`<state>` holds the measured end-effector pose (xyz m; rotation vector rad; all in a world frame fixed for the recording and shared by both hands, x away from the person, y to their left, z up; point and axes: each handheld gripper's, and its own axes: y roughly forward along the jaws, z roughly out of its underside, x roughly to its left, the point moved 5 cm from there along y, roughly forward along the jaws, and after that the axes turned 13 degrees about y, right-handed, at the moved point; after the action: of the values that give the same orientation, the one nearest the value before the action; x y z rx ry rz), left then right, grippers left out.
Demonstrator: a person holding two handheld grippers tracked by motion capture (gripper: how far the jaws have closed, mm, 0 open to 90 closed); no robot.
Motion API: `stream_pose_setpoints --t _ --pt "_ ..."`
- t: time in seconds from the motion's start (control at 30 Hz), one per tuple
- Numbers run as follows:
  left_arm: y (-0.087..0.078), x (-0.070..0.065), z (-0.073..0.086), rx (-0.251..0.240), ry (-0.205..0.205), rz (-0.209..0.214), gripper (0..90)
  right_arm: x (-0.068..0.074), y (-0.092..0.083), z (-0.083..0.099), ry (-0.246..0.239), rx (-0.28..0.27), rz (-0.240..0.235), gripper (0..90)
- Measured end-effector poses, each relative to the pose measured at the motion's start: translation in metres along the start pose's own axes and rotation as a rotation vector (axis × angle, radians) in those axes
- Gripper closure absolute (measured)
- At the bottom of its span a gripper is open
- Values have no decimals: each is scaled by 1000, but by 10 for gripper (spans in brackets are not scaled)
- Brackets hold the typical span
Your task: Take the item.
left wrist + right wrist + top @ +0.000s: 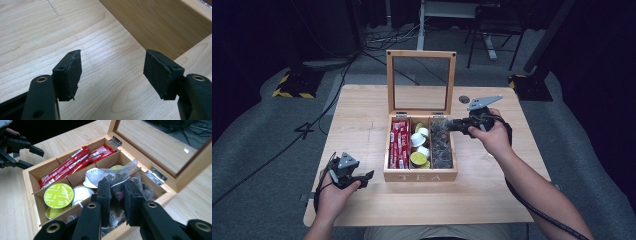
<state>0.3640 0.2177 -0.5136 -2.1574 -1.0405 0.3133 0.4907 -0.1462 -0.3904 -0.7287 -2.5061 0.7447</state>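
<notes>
Overhead light falls brightly on the pale table (pixel 362 125) while the surrounding floor sinks into near-black, the high view soft and grainy, both gripper views sharper.

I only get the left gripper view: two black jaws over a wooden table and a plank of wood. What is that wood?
Observer: It is the side of a wooden tea box, marked TEA, with its glass lid standing open.
Operator: What's in it?
Observer: Three compartments: red sachets, round capsules with green or white tops, and clear tea bags.
Operator: Is the other gripper busy?
Observer: Yes. The right gripper is closed on a clear tea bag at the tea bag compartment.
</notes>
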Motion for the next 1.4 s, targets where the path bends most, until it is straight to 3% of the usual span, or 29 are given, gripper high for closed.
stream_pose_setpoints --t 0.33,0.73,0.93,1.4 --pt "0 1 3 22 11 -8 263 -9 -34 2 0 -23 42 769" --pt "0 0 7 43 52 7 206 -23 -74 8 -2 -17 103 768" --pt "3 1 9 64 66 0 191 -35 -95 19 16 -12 141 768" --pt "9 3 9 72 100 -8 184 -64 -123 51 65 12 240 768"
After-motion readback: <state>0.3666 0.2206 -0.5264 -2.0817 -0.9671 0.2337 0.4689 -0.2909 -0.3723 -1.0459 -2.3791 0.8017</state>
